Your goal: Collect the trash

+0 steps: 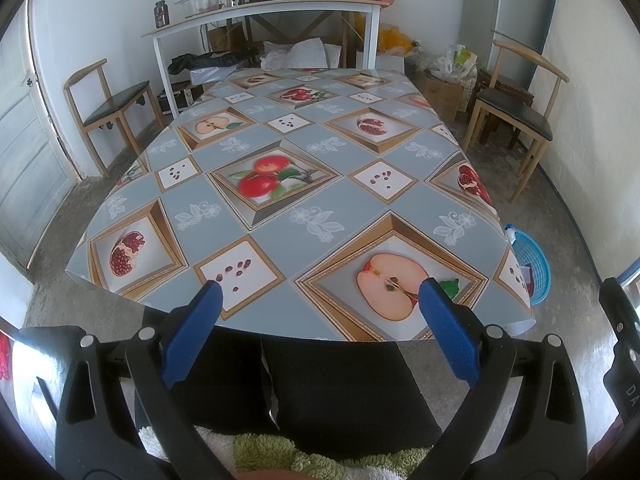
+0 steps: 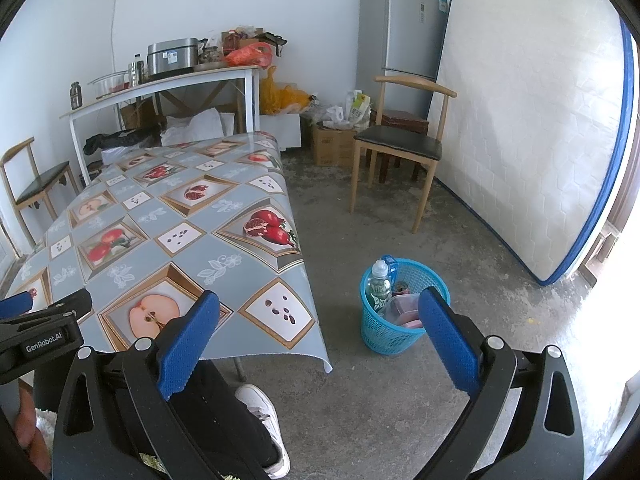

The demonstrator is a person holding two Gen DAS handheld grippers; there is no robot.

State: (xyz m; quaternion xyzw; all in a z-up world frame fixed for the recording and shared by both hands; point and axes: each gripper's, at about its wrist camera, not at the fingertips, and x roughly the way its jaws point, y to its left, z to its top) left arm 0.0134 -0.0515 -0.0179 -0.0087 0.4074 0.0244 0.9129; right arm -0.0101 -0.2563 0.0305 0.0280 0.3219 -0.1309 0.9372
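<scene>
A blue plastic basket (image 2: 386, 332) stands on the concrete floor beside the table's near right corner; its rim (image 1: 536, 264) peeks past the table edge in the left wrist view. Inside it are a clear bottle with a green label (image 2: 379, 286), a can (image 2: 400, 289) and a clear box with pink contents (image 2: 404, 310). My left gripper (image 1: 320, 300) is open over the table's near edge, with nothing between its blue pads. My right gripper (image 2: 320, 316) is open too, held above the floor between table and basket. The table (image 1: 280, 208) wears a fruit-print cloth.
A person's dark trousers (image 1: 312, 392) and white shoe (image 2: 260, 408) are under the near table edge. Wooden chairs stand at the left (image 1: 108, 100) and right (image 2: 400, 148). A white shelf table (image 1: 264, 12) with pots is at the back; a mattress (image 2: 528, 120) leans on the right wall.
</scene>
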